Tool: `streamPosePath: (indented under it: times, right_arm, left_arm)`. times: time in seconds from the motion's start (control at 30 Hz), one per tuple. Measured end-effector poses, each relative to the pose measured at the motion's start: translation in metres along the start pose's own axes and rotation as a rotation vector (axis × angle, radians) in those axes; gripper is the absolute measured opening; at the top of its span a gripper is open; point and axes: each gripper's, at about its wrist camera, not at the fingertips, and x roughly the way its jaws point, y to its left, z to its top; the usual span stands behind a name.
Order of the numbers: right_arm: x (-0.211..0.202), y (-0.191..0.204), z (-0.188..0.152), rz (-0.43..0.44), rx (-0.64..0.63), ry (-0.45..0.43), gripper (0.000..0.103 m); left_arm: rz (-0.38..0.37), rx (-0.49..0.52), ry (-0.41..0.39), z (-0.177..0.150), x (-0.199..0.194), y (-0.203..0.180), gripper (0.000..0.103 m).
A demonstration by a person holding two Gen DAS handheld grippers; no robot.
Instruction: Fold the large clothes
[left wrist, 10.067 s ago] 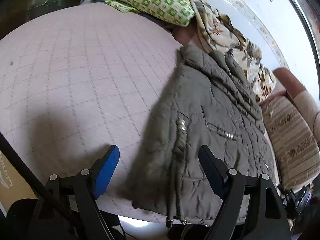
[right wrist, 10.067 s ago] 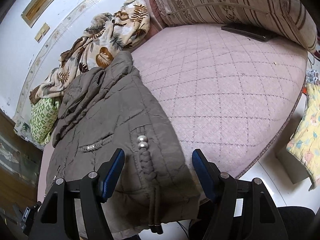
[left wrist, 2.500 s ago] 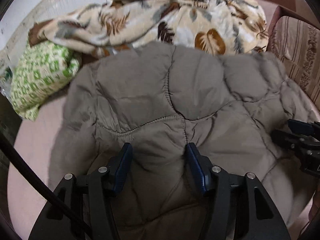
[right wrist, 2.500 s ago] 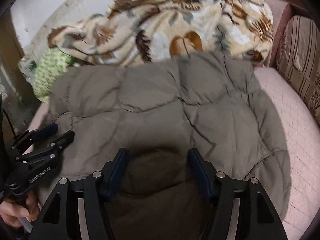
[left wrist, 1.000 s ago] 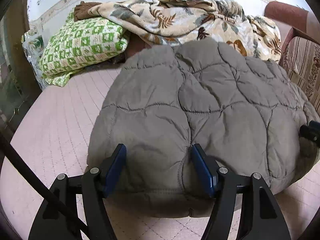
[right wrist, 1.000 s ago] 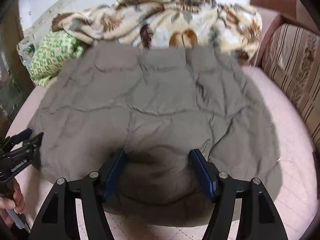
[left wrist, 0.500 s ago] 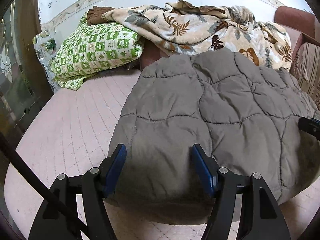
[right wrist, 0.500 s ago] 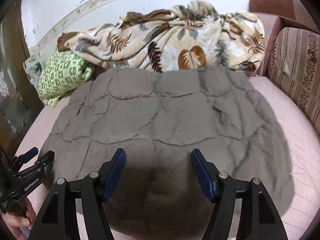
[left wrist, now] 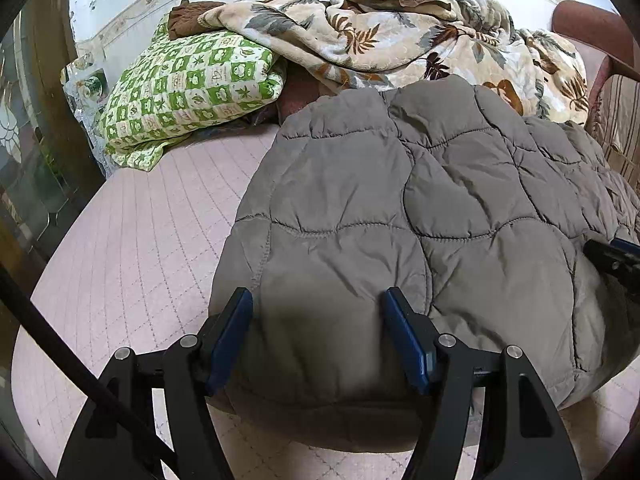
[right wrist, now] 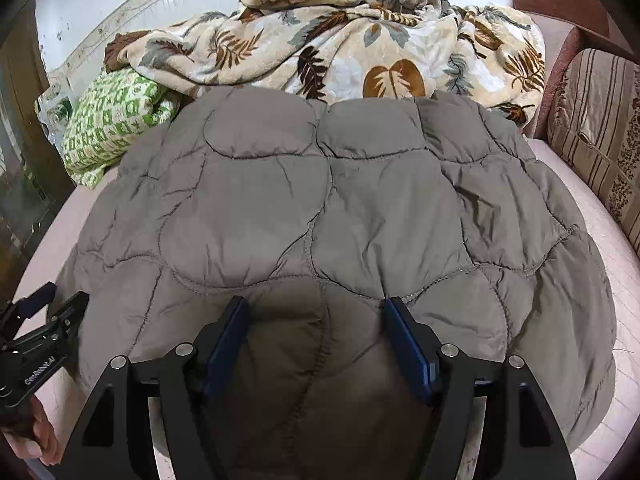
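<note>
A grey quilted jacket [left wrist: 420, 208] lies folded in a puffy bundle on the pink quilted bed [left wrist: 132, 248]; it also fills the right wrist view [right wrist: 320, 216]. My left gripper [left wrist: 318, 328] is open and hovers over the jacket's near left edge. My right gripper [right wrist: 316, 332] is open over the jacket's near middle. Neither holds any cloth. The right gripper's tip shows at the right edge of the left wrist view [left wrist: 616, 258], and the left gripper shows at the left of the right wrist view [right wrist: 48, 320].
A green checked pillow [left wrist: 188, 92] and a leaf-patterned blanket [left wrist: 400, 40] lie at the back against the white wall. A striped cushion [right wrist: 600, 136] stands on the right. A dark wooden door frame [left wrist: 48, 92] is on the left.
Both grippers have drawn back and up from the jacket, which now lies still and folded. More of the bed and pillow shows on the left.
</note>
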Motion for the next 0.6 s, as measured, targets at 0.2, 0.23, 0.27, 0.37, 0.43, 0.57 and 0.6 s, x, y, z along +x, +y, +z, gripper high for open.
streamPosePath:
  times: [0.2,0.23,0.27,0.37,0.43,0.57,0.6]
  right_arm:
    - [-0.03,-0.011,0.004,0.04,0.043,-0.042,0.074]
    - [-0.034,-0.012,0.004,0.032,0.044,-0.048,0.074]
    - [-0.038,-0.018,0.004,0.017,0.051,-0.058,0.074]
    - [-0.043,-0.034,0.006,-0.023,0.082,-0.056,0.074]
    - [-0.045,-0.048,0.006,-0.057,0.117,-0.049,0.074]
    - [-0.043,-0.075,0.004,-0.105,0.19,-0.02,0.074]
    - [-0.041,-0.081,0.003,-0.107,0.209,-0.007,0.074]
  left_arm:
    - [0.001,0.002,-0.02,0.002,-0.008,0.0,0.067]
    - [0.004,0.01,-0.024,0.002,-0.009,-0.002,0.067]
    - [0.006,0.014,-0.027,0.002,-0.009,-0.003,0.067]
    - [0.004,0.021,-0.031,0.003,-0.01,-0.006,0.067]
    - [0.005,0.023,-0.034,0.003,-0.011,-0.007,0.067]
    - [0.004,0.022,-0.034,0.003,-0.01,-0.007,0.067]
    - [0.004,0.023,-0.032,0.003,-0.01,-0.008,0.067]
